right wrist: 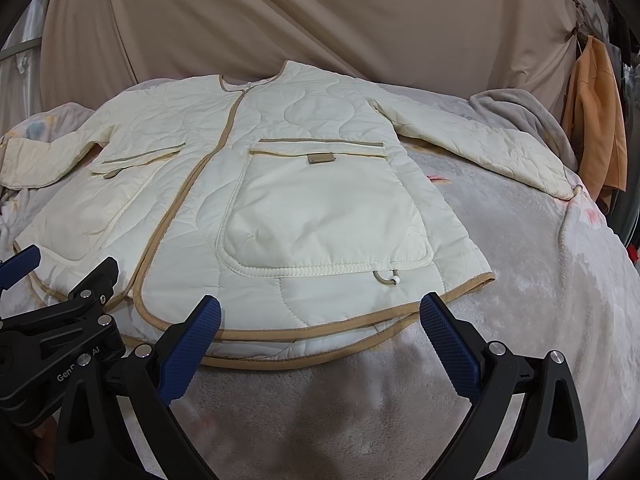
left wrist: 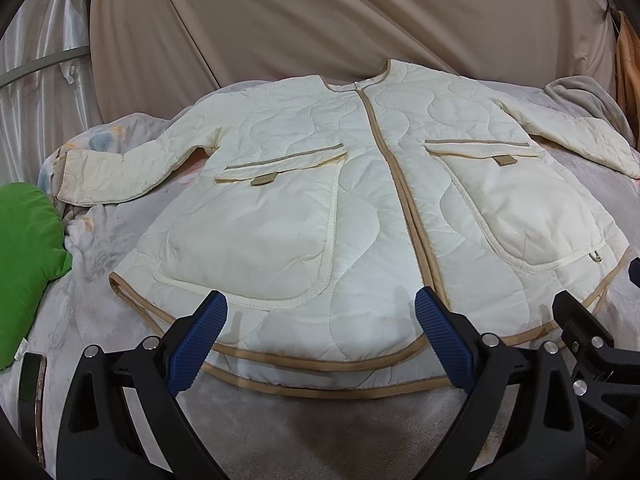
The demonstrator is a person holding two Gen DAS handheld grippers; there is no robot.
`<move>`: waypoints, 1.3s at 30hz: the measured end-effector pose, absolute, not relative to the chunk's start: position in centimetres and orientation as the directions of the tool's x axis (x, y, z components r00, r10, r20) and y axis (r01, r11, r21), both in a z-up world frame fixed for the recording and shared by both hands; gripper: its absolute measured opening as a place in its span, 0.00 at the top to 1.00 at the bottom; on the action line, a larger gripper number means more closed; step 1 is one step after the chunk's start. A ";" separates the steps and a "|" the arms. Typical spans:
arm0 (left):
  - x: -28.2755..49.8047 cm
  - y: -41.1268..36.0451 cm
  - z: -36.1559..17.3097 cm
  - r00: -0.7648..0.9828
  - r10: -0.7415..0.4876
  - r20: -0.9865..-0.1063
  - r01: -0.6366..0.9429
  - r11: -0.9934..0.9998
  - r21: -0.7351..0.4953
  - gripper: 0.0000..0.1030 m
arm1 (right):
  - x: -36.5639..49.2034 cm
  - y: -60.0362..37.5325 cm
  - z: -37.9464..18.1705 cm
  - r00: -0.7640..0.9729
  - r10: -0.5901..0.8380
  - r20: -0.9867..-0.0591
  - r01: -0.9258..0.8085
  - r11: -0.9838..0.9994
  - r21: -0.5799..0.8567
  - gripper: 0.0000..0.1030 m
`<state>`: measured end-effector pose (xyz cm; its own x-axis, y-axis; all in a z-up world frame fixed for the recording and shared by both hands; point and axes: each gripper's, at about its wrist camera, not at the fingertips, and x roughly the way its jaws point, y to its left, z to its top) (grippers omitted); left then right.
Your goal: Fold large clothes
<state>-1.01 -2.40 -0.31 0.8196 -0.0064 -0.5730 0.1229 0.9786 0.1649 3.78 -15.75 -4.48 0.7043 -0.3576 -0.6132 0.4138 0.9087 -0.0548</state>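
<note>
The jacket [left wrist: 360, 184] lay spread face up on the bed [left wrist: 320, 420], front closed, collar toward the far side by the tan drape [left wrist: 280, 12] and hem toward the tools. Both sleeves were stretched out to the sides: the left sleeve [left wrist: 120, 172] reached toward a green cushion [left wrist: 28, 256], and the right sleeve [right wrist: 480, 144] ran out toward the far right edge of the bed. The two big pockets lay flat, and the tan-trimmed hem [right wrist: 320, 344] showed two layers, the back one peeking out just below the front.

No fold showed anywhere. The body was at full width, neither sleeve had been brought over the chest, and the hem had not been lifted toward the collar. By my reading the task stood at its start: the garment was laid out and smoothed, and all the folding was left, likely sleeves in first, then sides, then hem up.

The left tool [left wrist: 320, 332] hovered just above the hem near the centre opening, its blue pads spread wide and holding nothing. The right tool [right wrist: 320, 332] hung over the hem below the right pocket [right wrist: 324, 212], likewise spread wide and empty. Neither pad appeared to touch the cloth. The two tools sat close beside each other, each visible at the edge of the other's view.
</note>
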 end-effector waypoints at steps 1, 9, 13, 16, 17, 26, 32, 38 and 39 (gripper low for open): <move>-1.0 -2.4 -0.3 0.819 -0.007 -0.573 0.123 0.979 0.164 0.10 | 3.8 -15.8 -4.5 0.704 -0.358 -0.613 0.415 0.908 -0.054 0.05; -1.0 -2.3 -0.4 0.815 -0.008 -0.580 0.125 0.979 0.162 0.10 | 3.8 -15.7 -4.5 0.704 -0.357 -0.614 0.412 0.909 -0.057 0.05; -0.9 -2.4 -0.4 0.815 -0.008 -0.579 0.125 0.979 0.162 0.10 | 3.8 -15.7 -4.5 0.703 -0.357 -0.615 0.411 0.910 -0.059 0.05; -0.9 -2.4 -0.4 0.814 -0.008 -0.581 0.125 0.979 0.161 0.10 | 3.8 -15.6 -4.5 0.703 -0.358 -0.615 0.410 0.910 -0.062 0.05; -0.9 -2.4 -0.4 0.813 -0.008 -0.582 0.125 0.979 0.161 0.10 | 3.8 -15.6 -4.5 0.703 -0.358 -0.615 0.410 0.910 -0.061 0.05; -0.8 -2.4 -0.5 0.813 -0.007 -0.582 0.125 0.979 0.162 0.10 | 3.9 -15.5 -4.5 0.700 -0.358 -0.618 0.410 0.910 -0.063 0.05; -0.9 -2.4 -0.5 0.813 -0.007 -0.582 0.125 0.979 0.162 0.10 | 3.9 -15.5 -4.5 0.700 -0.357 -0.619 0.409 0.910 -0.063 0.05; -0.8 -2.4 -0.4 0.813 -0.007 -0.582 0.124 0.979 0.163 0.10 | 3.9 -15.5 -4.5 0.700 -0.357 -0.619 0.409 0.910 -0.063 0.05; -0.8 -2.4 -0.4 0.813 -0.008 -0.582 0.125 0.979 0.162 0.10 | 3.9 -15.5 -4.5 0.700 -0.357 -0.619 0.409 0.910 -0.063 0.05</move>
